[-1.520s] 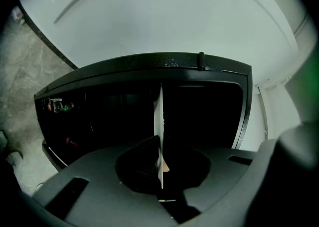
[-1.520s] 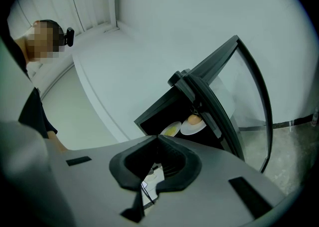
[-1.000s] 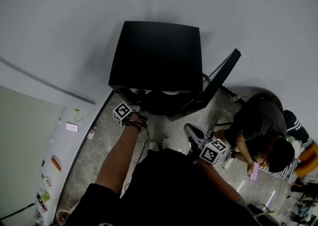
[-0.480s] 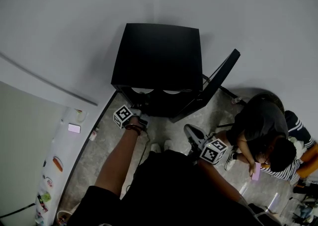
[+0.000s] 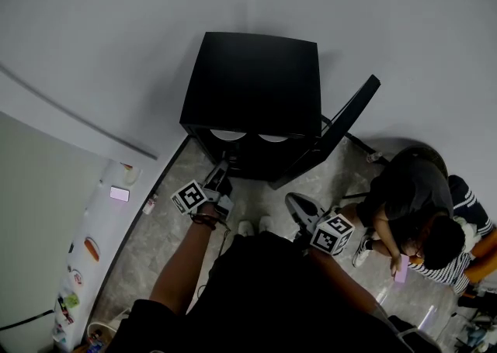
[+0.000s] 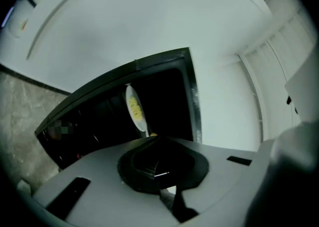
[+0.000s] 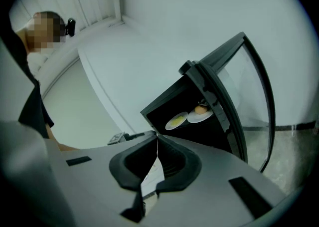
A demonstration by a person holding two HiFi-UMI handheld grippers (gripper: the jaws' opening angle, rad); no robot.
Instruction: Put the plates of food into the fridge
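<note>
The black fridge (image 5: 252, 88) stands against the wall with its door (image 5: 345, 130) swung open to the right. Two white plates (image 5: 227, 135) (image 5: 272, 138) rest on a shelf inside. In the right gripper view one plate (image 7: 177, 120) carries yellow food and the other (image 7: 200, 115) a brownish piece. The left gripper view shows the yellow plate (image 6: 134, 109) in the dark interior. My left gripper (image 5: 219, 174) hovers just outside the fridge's lower left; its jaws have just been closing and are shut with nothing between them (image 6: 154, 138). My right gripper (image 5: 293, 202) is shut and empty (image 7: 157, 138), in front of the door.
A person (image 5: 411, 196) crouches on the floor at the right, holding a pink phone (image 5: 401, 268). A white counter (image 5: 93, 227) with small items runs along the left. Grey stone floor (image 5: 167, 212) lies between the counter and the fridge.
My left gripper has pulled back out of the fridge opening, toward me and a little left. The right gripper has stayed where it was.
</note>
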